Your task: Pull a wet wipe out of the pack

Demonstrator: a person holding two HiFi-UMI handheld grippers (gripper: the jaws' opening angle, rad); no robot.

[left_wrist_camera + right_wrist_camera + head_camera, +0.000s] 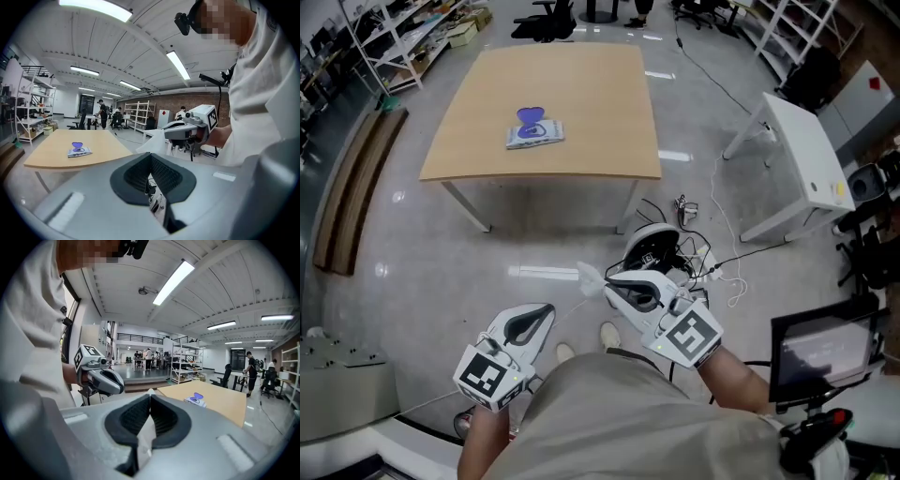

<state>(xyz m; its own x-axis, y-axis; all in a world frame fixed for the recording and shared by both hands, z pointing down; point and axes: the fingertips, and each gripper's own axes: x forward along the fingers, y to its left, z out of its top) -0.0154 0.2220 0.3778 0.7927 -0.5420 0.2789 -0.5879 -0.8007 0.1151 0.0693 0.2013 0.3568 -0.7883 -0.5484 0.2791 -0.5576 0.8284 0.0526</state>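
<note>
Both grippers held low near the body, well back from the table; wipe in the right one.

Forearms cut off at 6 o'clock by the person's shirt; pack print too small to read. Left gripper [539,317] at 7 o'clock, pointing toward 1, jaws together with nothing between them. Wet wipe [590,276], white, a crumpled tuft poking past the jaw tips, the rest lost between the pads. Right gripper [614,286] at 5 o'clock, pointing toward 10, jaws clamped on the wipe. Pack [534,134], purple flap raised, lies on the tan table [591,84] at 12 o'clock, well apart from both grippers. Glossy grey floor, loose cables [703,258], white side table [802,155] at 2 o'clock, shelving along the room's edges.
</note>
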